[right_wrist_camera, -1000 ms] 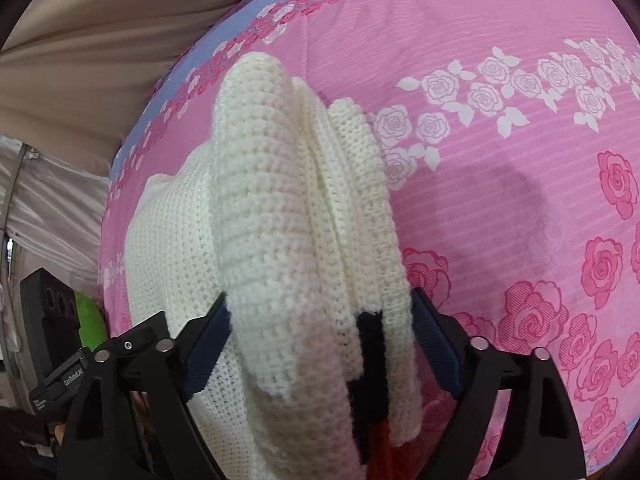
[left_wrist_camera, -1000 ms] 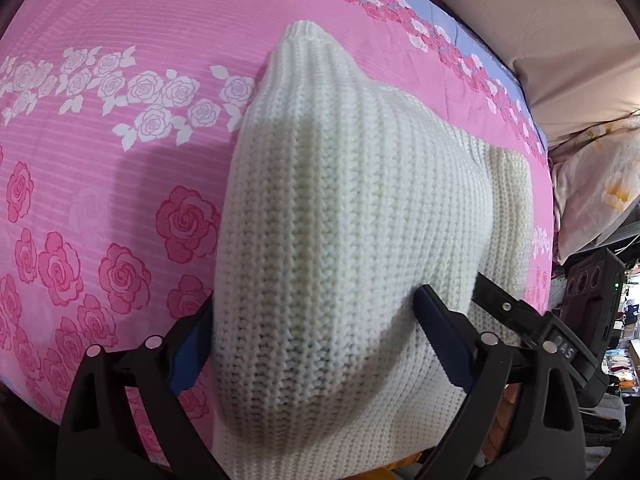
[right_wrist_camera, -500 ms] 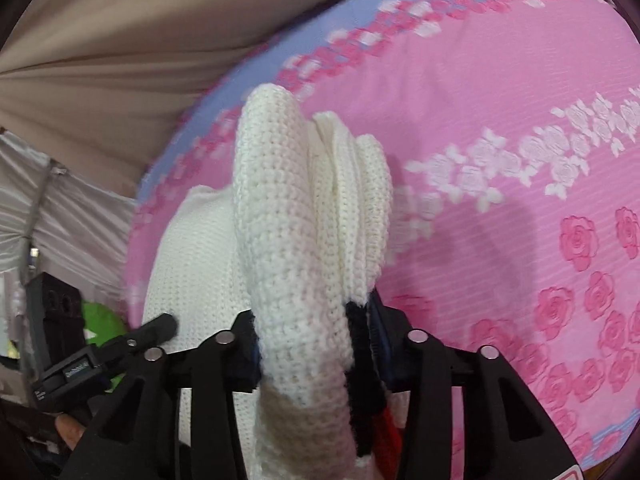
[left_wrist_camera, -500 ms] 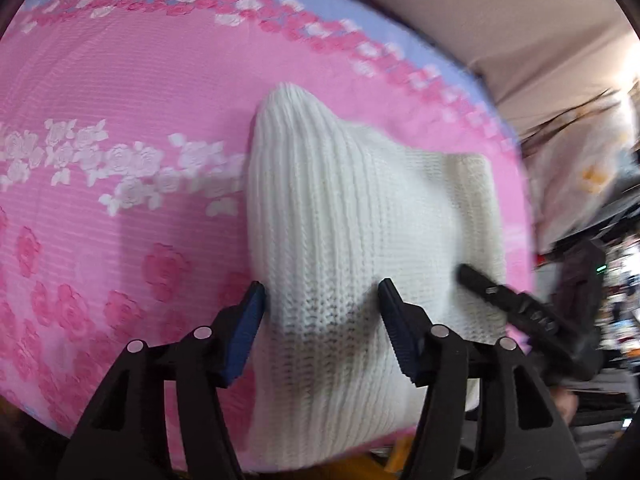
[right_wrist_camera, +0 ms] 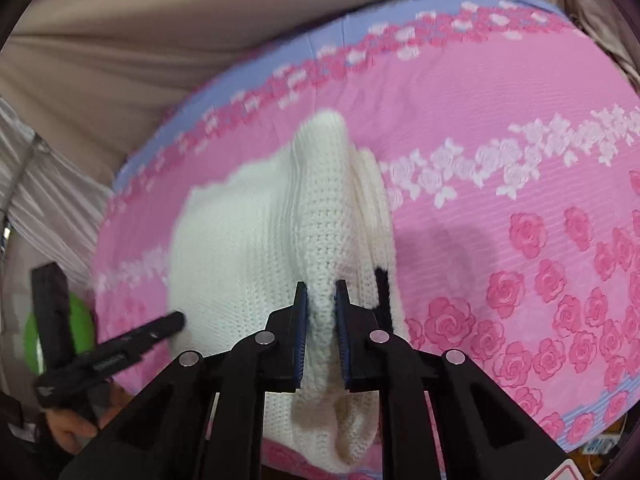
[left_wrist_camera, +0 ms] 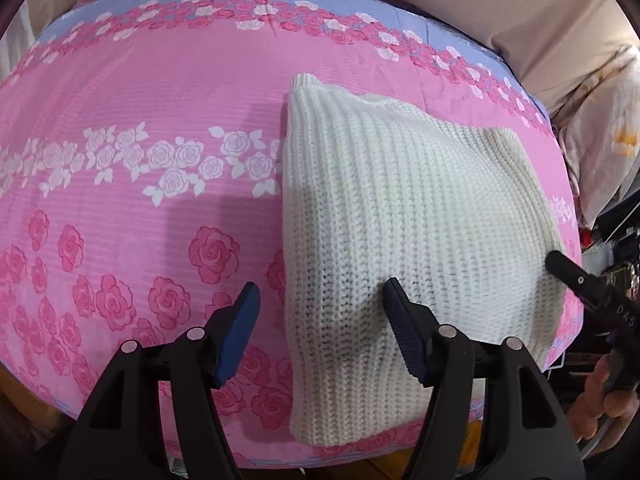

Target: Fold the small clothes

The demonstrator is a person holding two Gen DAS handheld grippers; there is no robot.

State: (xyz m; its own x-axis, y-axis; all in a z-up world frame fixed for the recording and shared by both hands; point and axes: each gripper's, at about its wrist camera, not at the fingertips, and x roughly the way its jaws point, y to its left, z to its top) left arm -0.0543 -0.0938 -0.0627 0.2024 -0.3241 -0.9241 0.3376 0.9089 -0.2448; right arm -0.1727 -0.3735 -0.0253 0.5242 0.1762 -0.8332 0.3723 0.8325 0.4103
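On the pink bed (left_wrist_camera: 160,128), the right gripper (right_wrist_camera: 322,328) is closing, now pinching the raised edge of the white knit (left_wrist_camera: 400,220), while the left gripper (left_wrist_camera: 320,332), opening, has let it go, so the fold is probably starting.

sweater (left_wrist_camera: 404,216): white knit, folded on pink rose bedsheet (left_wrist_camera: 140,120)
left gripper (left_wrist_camera: 320,328): opening, right finger over sweater's edge, nothing gripped
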